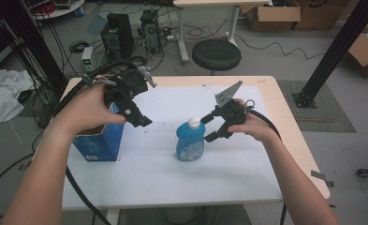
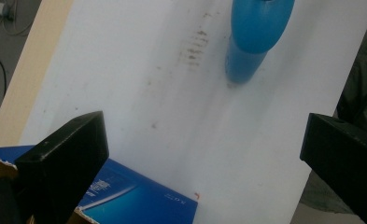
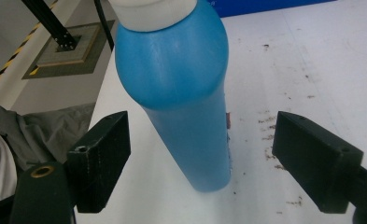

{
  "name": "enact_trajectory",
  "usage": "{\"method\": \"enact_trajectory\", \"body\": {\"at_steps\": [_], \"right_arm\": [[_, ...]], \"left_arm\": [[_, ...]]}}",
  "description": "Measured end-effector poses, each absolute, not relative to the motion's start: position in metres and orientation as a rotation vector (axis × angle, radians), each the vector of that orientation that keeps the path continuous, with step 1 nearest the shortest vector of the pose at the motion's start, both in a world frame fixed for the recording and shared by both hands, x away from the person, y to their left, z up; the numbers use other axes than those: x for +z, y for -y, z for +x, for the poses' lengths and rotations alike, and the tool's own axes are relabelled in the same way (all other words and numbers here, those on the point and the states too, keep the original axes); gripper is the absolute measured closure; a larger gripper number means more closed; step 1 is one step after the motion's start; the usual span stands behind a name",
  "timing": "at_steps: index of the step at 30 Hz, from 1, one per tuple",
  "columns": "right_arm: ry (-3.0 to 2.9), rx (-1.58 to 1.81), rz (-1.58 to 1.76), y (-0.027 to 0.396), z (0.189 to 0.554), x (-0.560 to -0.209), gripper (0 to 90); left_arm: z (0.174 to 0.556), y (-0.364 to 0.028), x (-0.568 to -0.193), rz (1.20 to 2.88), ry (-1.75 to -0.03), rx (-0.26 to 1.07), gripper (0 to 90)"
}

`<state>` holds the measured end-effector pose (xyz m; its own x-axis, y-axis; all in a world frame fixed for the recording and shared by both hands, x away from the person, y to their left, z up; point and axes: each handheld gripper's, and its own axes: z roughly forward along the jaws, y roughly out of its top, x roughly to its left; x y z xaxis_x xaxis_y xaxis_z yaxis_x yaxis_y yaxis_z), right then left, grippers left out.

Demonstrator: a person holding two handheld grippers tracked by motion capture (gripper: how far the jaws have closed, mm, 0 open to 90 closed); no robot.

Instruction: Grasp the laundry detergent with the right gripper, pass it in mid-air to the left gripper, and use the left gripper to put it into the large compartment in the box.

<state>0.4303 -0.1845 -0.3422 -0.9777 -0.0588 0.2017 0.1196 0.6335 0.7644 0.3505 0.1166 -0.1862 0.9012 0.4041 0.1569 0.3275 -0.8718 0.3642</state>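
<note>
- Right gripper comes in level from the right of the blue bottle, its jaws spread wide, one up near the white cap and one lower at the shoulder.
- From the right gripper view, the bottle stands between the two black jaws with daylight on both sides, so the pads are not pressing on it: nothing is gripped.
- The right hand wraps the handle, forearm angling in from the lower right, grey three-cornered plate sticking up above the bottle's level.
- Left gripper is held up to the left of the bottle, tilted down toward the tabletop, jaws wide apart and empty.
- In the left gripper view, the bottle sits well beyond the jaws, and a corner of the blue box lies right below them.
- The left hand clasps its handle above the box, forearm rising from the lower left.
- Count: one blue bottle, upright near the middle of the white table top; one open blue box, well left of the bottle; two grippers, one on each side of the bottle.
- Brown specks dot the surface around the bottle's base.
</note>
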Motion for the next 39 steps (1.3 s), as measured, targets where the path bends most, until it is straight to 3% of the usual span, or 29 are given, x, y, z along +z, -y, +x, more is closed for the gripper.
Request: {"method": "enact_trajectory", "body": {"at_steps": [24, 39], "right_arm": [[2.628, -1.260, 0.010, 0.153, 0.424, -0.365, 26.5], [2.618, -1.286, 0.023, 0.148, 0.422, -0.371, 37.1]], "left_arm": [[0.350, -0.118, -0.190, 2.737, -0.544, 0.323, 1.6], [0.349, -0.120, -0.191, 2.736, -0.546, 0.324, 1.6]]}}
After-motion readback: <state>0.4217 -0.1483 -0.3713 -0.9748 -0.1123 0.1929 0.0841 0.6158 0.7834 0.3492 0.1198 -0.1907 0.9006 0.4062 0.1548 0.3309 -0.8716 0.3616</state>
